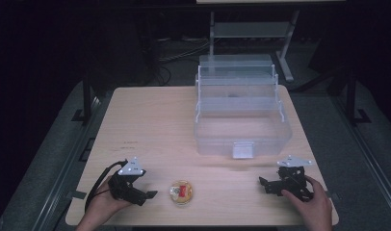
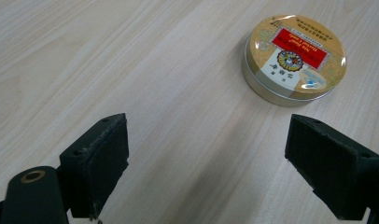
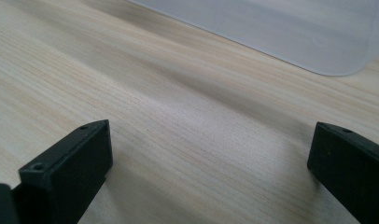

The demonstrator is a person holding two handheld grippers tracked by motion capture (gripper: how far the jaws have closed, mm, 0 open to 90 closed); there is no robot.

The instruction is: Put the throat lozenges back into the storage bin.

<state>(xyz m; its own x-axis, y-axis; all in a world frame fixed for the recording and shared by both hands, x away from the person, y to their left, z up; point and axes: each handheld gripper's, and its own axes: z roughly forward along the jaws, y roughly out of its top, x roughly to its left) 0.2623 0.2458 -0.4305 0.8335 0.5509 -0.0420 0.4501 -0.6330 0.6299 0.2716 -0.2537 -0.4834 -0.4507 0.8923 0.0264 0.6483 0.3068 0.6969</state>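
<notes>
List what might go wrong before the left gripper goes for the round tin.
The left gripper is open, but the low round gold metal tin with a red label lies off to one side of its jaws; closing without realigning could miss or nudge it. Its smooth curved wall may slip on the pale wooden table.

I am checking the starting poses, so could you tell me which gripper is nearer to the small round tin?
Left. The left gripper sits just left of the round tin, jaws open toward it; the right gripper rests farther off, right of it.

Left gripper (image 1: 144, 192) and right gripper (image 1: 267, 185), jaws wide apart, each hand-held, low.
</notes>
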